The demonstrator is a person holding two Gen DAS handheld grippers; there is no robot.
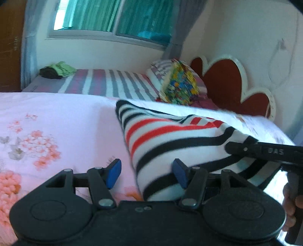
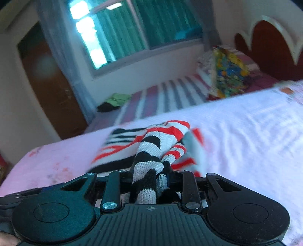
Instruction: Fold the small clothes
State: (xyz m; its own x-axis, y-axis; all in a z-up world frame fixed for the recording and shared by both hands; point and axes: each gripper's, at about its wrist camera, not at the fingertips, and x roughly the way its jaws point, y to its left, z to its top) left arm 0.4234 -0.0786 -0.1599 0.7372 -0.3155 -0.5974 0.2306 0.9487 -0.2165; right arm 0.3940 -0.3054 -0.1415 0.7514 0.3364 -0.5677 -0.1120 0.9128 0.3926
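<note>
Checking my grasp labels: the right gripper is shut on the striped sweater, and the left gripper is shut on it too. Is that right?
Not quite. The left gripper is open, its blue pads apart and gripping nothing, as the left wrist view shows. The rest holds: the right gripper is shut on the striped sweater, as the right wrist view shows.

Left wrist camera sits low over the floral bedsheet [image 1: 56, 117], facing the window [image 1: 113, 17]. Right wrist camera tilts, close over the striped knit garment [image 2: 151, 151]. Both share window, striped bed [image 1: 106, 83] and headboard [image 1: 223, 79].
</note>
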